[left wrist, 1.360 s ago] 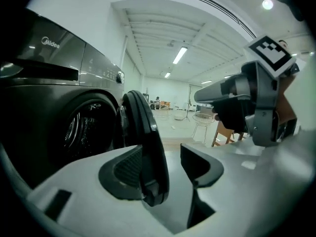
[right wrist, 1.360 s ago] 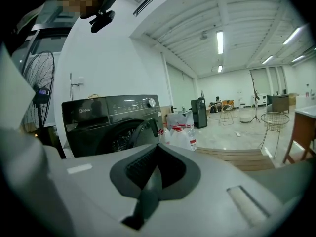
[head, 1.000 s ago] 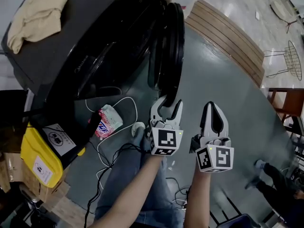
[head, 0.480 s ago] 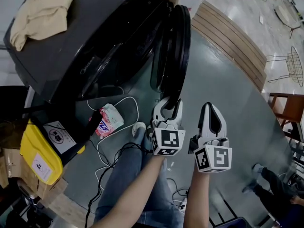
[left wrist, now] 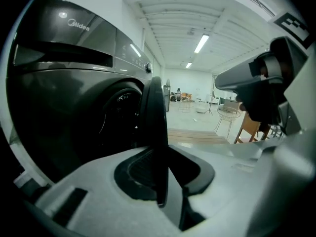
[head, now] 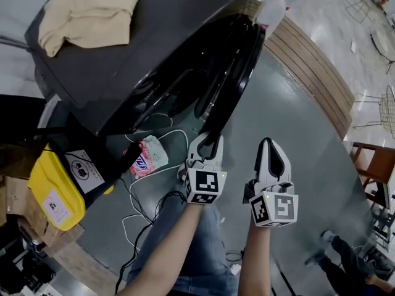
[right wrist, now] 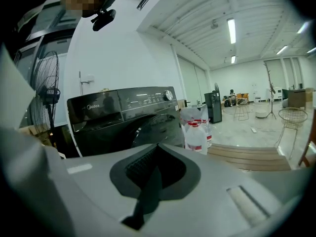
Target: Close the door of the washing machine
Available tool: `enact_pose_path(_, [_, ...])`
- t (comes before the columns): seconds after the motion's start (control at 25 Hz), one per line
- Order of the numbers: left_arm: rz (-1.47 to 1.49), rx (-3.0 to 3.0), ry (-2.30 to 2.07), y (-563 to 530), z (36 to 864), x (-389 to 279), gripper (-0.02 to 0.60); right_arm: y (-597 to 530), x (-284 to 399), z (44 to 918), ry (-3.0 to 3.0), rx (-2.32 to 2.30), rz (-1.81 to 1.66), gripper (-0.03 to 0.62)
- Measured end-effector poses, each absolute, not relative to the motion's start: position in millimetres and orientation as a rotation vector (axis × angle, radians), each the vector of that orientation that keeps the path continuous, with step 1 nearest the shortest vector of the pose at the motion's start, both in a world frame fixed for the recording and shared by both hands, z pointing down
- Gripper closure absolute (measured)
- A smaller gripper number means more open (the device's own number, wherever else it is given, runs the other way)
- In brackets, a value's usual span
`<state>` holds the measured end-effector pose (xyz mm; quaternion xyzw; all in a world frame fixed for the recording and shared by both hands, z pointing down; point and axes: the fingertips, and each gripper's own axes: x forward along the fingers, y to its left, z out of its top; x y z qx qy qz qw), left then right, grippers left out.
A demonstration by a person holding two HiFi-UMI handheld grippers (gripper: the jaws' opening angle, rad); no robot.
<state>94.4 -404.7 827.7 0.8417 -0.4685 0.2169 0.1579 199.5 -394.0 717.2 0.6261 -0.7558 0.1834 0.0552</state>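
The dark grey washing machine (head: 154,42) lies at the upper left of the head view. Its round black door (head: 237,66) stands only a narrow crack away from the front. My left gripper (head: 207,143) is at the door's lower rim. In the left gripper view the door's edge (left wrist: 155,127) runs down between the jaws (left wrist: 165,201), which are closing round it with a slim gap still showing on the right side. My right gripper (head: 270,143) hangs beside it, shut and holding nothing, and it points at the machine (right wrist: 123,117) from farther back.
A beige cloth (head: 92,11) lies on the machine's top. A yellow container (head: 52,190), a printed packet (head: 148,156) and loose cables (head: 145,208) lie on the floor at the left. Water bottles (right wrist: 195,127) and a wooden platform (head: 315,73) stand behind the door. My jeans-clad leg is below.
The door has swung towards the machine's front, from well ajar to almost closed. Both grippers have moved with it, and the left jaws have narrowed around its edge.
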Motion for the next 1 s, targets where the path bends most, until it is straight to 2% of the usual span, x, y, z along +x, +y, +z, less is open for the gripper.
enact_pose_path(0.56, [0.684, 2.402, -1.392, -458.1, 826.4, 6.0, 0.507, -436.8, 134.1, 722.3, -2.393, 1.753, 0.571, 0.586])
enact_pose_path(1.0, [0.654, 2.406, -1.352, -466.2, 825.1, -1.5, 0.502, -453.2, 132.1, 723.6, -2.396, 1.739, 0.567, 0.586])
